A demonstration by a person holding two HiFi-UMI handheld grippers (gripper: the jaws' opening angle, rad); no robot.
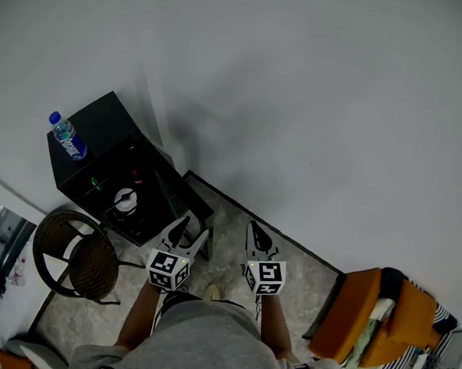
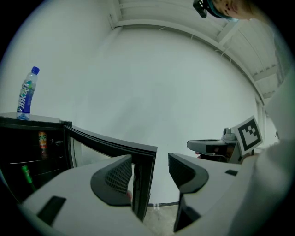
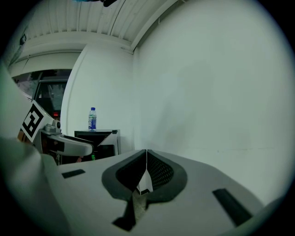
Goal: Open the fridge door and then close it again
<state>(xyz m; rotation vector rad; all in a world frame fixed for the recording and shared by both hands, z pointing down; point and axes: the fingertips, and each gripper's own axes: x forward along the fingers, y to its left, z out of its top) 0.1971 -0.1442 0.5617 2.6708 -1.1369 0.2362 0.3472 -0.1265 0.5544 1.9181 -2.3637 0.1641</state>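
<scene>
Head view: fridge [image 1: 101, 144] at 10 o'clock with a bottle [image 1: 68, 137] on top. Its door [image 1: 185, 194] stands open, the free edge between the spread jaws of the left gripper [image 1: 182, 235] and nearer the left jaw. Right gripper [image 1: 257, 238] is closed and empty. Wall [image 1: 298, 106] at 12. Bare floor [image 1: 303, 286] toward 3, chair [image 1: 78, 256] at 8.

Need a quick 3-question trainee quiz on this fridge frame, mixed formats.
1. True or false: the fridge door stands open.
2. What stands on top of the fridge? A) water bottle B) mug C) nothing
3. Which has its jaws together, the left tool or the right tool?
Key: 1 true; 2 A; 3 right tool.
</scene>
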